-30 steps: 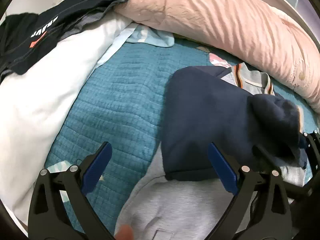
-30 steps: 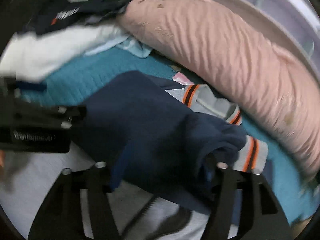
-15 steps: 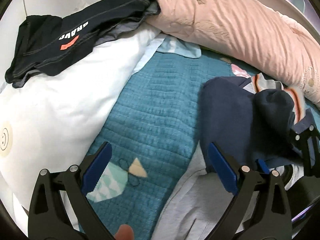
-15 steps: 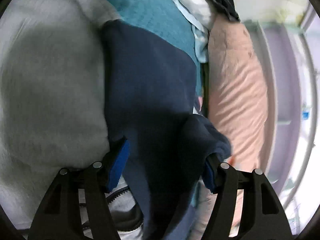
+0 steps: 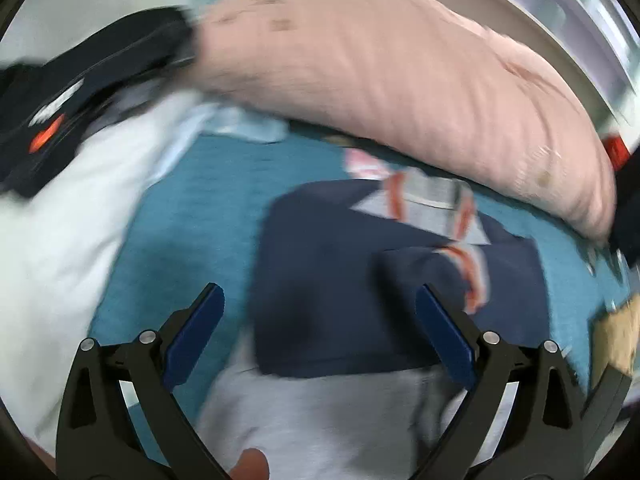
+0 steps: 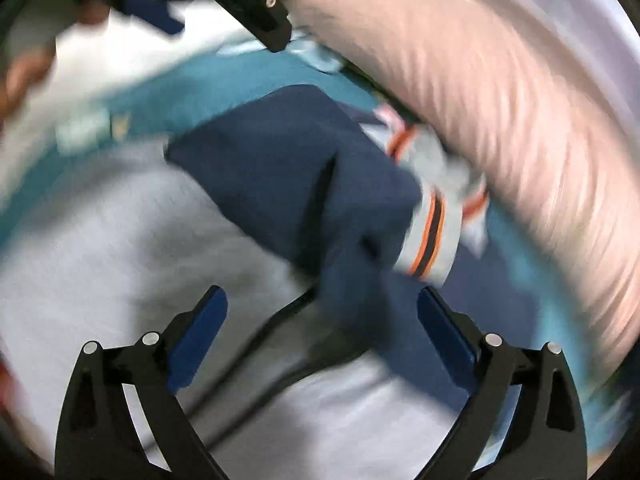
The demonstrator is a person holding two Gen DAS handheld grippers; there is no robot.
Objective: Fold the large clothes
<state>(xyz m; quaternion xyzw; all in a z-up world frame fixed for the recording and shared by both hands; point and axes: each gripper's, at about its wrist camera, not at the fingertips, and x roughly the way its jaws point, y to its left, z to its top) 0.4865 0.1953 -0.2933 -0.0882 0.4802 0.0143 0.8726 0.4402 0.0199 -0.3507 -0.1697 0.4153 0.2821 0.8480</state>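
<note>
A navy and grey garment (image 5: 340, 280) lies on the teal quilt (image 5: 192, 220), its navy upper half above the grey lower half (image 5: 320, 420). One sleeve with an orange-striped cuff (image 6: 430, 236) is laid across the navy part (image 6: 272, 160). My left gripper (image 5: 320, 312) hovers open over the navy part, with nothing between its pads. The jaws of my right gripper (image 6: 324, 320) are opening. The navy sleeve lies below and between them, but the pads do not press on it. Both views are blurred by motion.
A long pink pillow (image 5: 400, 80) runs along the far side of the garment. A white pillow (image 5: 60, 240) lies to the left with a dark printed garment (image 5: 80, 92) on top. A black part of the other gripper (image 6: 272, 12) crosses the top of the right wrist view.
The right gripper's jaws have widened and let go of the navy sleeve, which now rests across the garment. The left gripper's view has swung from the quilt back over the navy part.
</note>
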